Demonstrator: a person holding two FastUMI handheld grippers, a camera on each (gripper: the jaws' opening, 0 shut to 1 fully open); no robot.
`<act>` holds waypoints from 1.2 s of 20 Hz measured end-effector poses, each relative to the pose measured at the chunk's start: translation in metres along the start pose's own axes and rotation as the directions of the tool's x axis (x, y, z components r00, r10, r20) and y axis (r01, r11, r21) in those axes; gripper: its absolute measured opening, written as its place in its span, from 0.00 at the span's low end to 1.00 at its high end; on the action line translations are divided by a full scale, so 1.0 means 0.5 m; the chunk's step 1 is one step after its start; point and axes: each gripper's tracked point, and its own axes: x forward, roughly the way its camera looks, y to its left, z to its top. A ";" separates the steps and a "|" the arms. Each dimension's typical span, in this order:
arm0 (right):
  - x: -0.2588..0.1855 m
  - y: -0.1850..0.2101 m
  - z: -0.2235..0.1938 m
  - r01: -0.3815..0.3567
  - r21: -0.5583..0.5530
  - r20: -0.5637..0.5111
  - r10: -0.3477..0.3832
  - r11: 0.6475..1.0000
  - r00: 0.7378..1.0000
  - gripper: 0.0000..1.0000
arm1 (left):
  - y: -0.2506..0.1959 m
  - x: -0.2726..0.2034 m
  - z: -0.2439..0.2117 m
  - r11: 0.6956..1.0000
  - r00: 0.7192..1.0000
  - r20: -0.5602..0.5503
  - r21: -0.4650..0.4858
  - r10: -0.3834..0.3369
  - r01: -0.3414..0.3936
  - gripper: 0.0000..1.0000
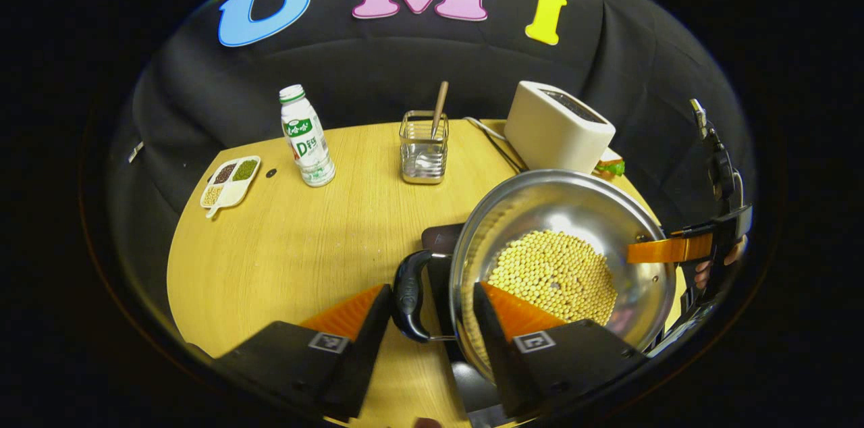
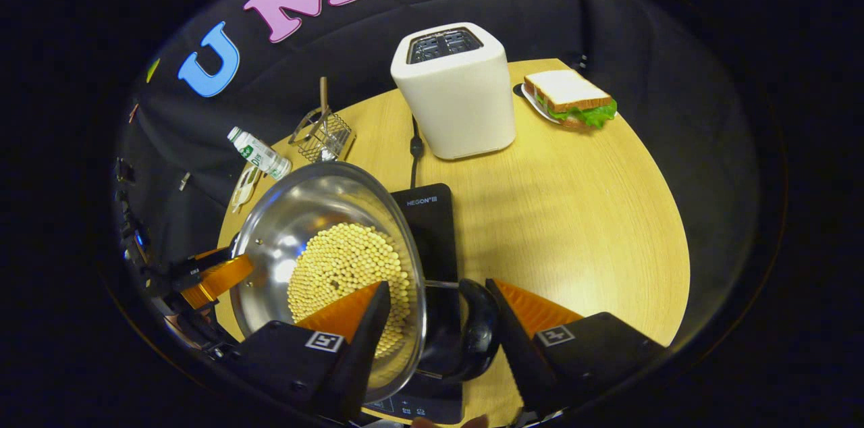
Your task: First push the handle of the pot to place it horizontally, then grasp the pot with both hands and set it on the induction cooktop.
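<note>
The stainless steel pot [image 1: 563, 259], its bottom covered with soybeans [image 1: 553, 276], sits over the black induction cooktop [image 2: 432, 225] on the wooden table [image 1: 283, 252]. The left gripper [image 1: 432, 310] straddles the pot's black side handle [image 1: 410, 293], jaws apart. The right gripper [image 2: 439, 313] likewise straddles the opposite handle [image 2: 476, 327], jaws apart. A white toaster [image 2: 453, 90] stands at 12 o'clock from the cooktop.

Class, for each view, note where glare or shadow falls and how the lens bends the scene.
Left gripper view: bright glare on the pot's inner wall above the beans; the table edge curves strongly. Right gripper view: glare patches inside the pot, a soft toaster shadow on the table, the rim bowed by fisheye.
</note>
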 end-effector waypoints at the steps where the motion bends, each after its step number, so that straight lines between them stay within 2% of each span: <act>1: -0.005 0.001 0.004 0.010 -0.004 0.007 -0.010 1.000 1.000 0.94 | 0.000 -0.017 0.014 1.000 1.000 0.024 0.006 0.015 -0.015 0.86; 2: -0.015 -0.004 0.008 0.025 -0.015 0.016 -0.025 1.000 1.000 0.98 | 0.000 -0.029 0.021 1.000 0.999 0.041 0.015 0.026 -0.026 0.95; 3: -0.023 -0.004 0.016 0.031 -0.023 0.032 -0.030 0.999 0.999 0.98 | 0.002 -0.043 0.033 0.999 0.997 0.063 0.025 0.043 -0.045 0.98; 8: -0.086 0.000 0.061 0.062 -0.052 0.170 -0.052 0.997 0.984 0.98 | 0.020 -0.120 0.085 0.985 0.970 0.198 0.078 0.139 -0.157 0.98; 11: -0.161 0.017 0.112 0.084 -0.092 0.328 -0.050 0.992 0.944 0.98 | 0.007 -0.178 0.117 0.983 0.938 0.314 0.060 0.144 -0.171 0.97; 14: -0.248 0.035 0.155 0.100 -0.109 0.482 -0.035 0.989 0.875 0.98 | -0.007 -0.251 0.149 0.981 0.887 0.437 0.046 0.151 -0.189 0.96; 18: -0.359 0.042 0.182 0.128 -0.123 0.639 -0.021 0.984 0.769 0.98 | -0.021 -0.356 0.189 0.982 0.793 0.591 0.010 0.148 -0.190 0.96; 24: -0.516 0.048 0.175 0.163 -0.130 0.817 0.012 0.978 0.577 0.97 | -0.050 -0.489 0.197 0.972 0.658 0.735 -0.003 0.161 -0.235 0.96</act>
